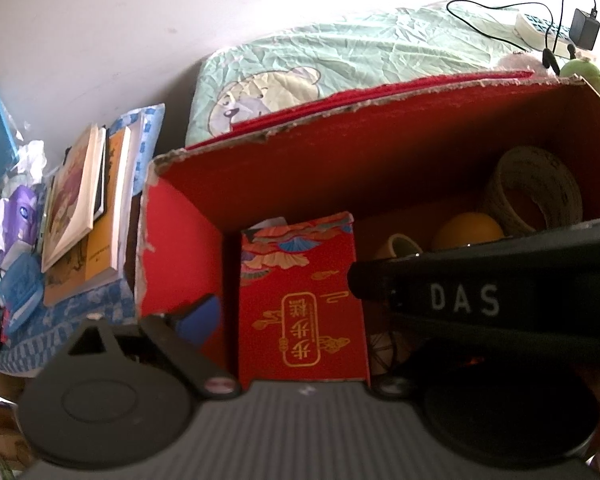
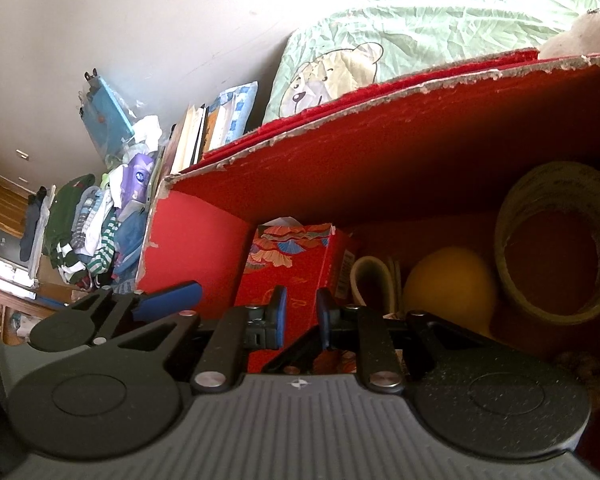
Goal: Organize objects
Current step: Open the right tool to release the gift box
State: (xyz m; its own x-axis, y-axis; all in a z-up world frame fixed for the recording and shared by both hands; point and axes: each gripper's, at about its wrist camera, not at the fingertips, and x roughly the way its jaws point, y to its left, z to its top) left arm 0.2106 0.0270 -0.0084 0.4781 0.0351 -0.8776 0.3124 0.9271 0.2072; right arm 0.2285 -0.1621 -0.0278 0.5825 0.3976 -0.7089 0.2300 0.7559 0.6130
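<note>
Red packet box [image 2: 296, 280] is standing upright inside the torn red carton [image 2: 380, 152], just ahead of the right gripper [image 2: 301, 314], whose blue-padded fingers [image 2: 280, 308] are sitting narrowly apart, gripping nothing. Left gripper [image 1: 276, 312] fingers are spreading wide, one blue pad [image 1: 200, 316] straddling the carton's side wall.

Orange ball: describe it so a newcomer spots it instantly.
Find the big red cardboard box with torn edges. Inside, the orange ball sits between a small tape roll and a large tape roll. It is the only solid, smooth sphere there.
</note>
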